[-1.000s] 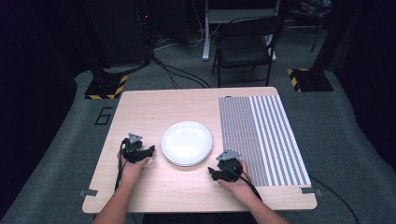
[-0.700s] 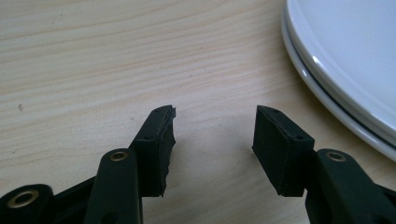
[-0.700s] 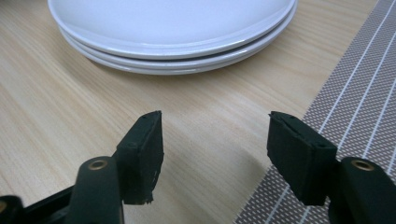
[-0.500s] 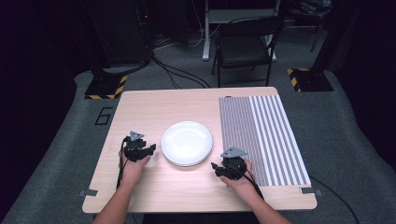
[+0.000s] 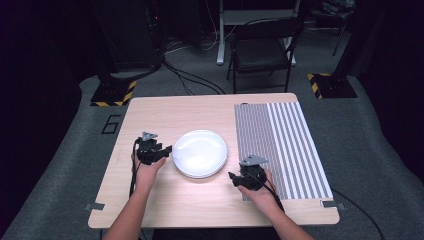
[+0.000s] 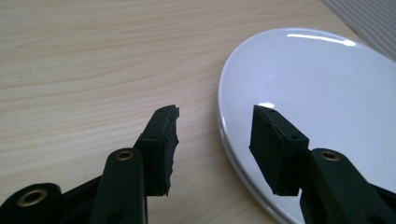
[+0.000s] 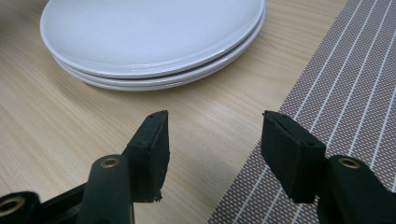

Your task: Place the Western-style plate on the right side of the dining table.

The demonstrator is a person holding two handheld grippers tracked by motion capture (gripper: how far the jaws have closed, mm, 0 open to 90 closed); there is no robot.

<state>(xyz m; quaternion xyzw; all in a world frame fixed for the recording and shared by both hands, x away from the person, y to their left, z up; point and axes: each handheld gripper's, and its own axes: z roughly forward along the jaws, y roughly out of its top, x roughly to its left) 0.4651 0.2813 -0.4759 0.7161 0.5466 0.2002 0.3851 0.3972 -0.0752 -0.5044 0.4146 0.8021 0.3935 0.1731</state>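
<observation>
Both tongs narrowed beside the plates [image 5: 200,153], empty.

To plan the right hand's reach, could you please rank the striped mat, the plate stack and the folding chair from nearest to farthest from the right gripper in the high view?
From the right gripper:
1. Striped mat, directly beside it.
2. Plate stack, toward the table's middle.
3. Folding chair, beyond the far edge.

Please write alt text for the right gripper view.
Two black jaws stand open over a wooden table, holding nothing. A stack of white plates lies ahead, and a striped placemat lies at the right.
</observation>
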